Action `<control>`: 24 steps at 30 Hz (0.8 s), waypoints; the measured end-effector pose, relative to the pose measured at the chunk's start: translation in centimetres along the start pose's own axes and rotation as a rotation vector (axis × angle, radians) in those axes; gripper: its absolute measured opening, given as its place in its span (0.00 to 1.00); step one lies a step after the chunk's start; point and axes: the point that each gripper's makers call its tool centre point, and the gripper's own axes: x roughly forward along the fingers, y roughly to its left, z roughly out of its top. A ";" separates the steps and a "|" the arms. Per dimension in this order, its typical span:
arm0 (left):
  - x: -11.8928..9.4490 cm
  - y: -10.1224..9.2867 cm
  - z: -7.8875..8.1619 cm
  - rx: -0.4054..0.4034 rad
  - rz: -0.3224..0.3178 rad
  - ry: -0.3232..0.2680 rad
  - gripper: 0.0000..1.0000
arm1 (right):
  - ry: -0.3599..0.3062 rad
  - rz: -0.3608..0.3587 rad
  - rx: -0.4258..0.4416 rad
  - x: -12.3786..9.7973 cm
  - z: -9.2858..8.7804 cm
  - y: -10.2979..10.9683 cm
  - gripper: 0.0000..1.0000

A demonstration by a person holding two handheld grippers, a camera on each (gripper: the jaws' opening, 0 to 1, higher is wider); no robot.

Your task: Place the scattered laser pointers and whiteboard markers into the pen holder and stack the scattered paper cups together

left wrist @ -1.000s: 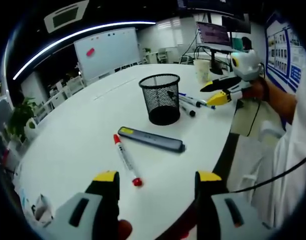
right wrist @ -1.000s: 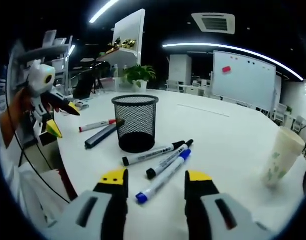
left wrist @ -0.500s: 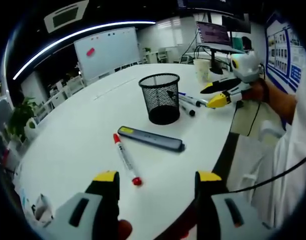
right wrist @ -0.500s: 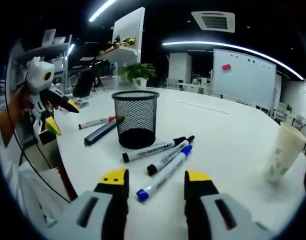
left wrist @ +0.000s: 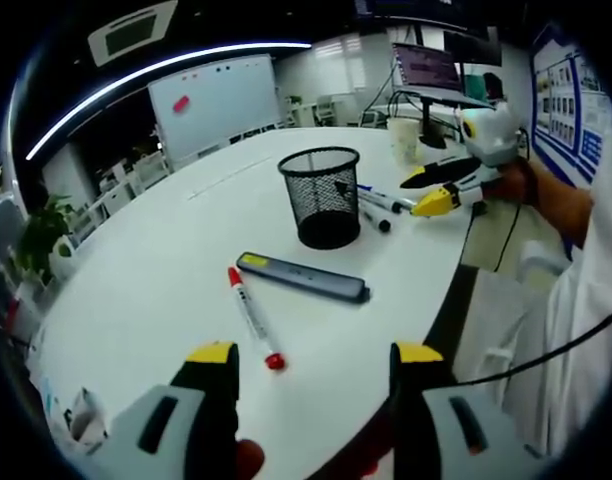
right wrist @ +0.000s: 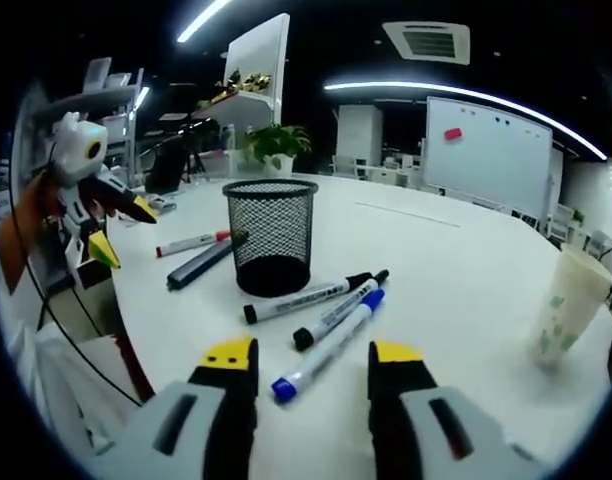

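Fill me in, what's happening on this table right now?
A person holds a gripper in each hand over a white round table, and nothing is picked up yet. The left gripper is open, near a red-capped marker and a grey laser pointer. The right gripper is open just short of three markers lying beside the empty mesh pen holder. A paper cup stands off to the side.
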 end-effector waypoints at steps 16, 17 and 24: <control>-0.1 0.0 0.2 0.004 -0.001 -0.002 0.61 | 0.016 -0.014 -0.003 0.0 -0.4 -0.4 0.43; -0.1 0.0 0.3 0.004 -0.002 -0.003 0.61 | 0.015 -0.014 -0.004 0.0 -0.3 -0.4 0.43; -0.4 0.4 0.2 0.000 0.010 -0.005 0.61 | 0.013 -0.003 -0.020 0.0 -0.2 -0.2 0.43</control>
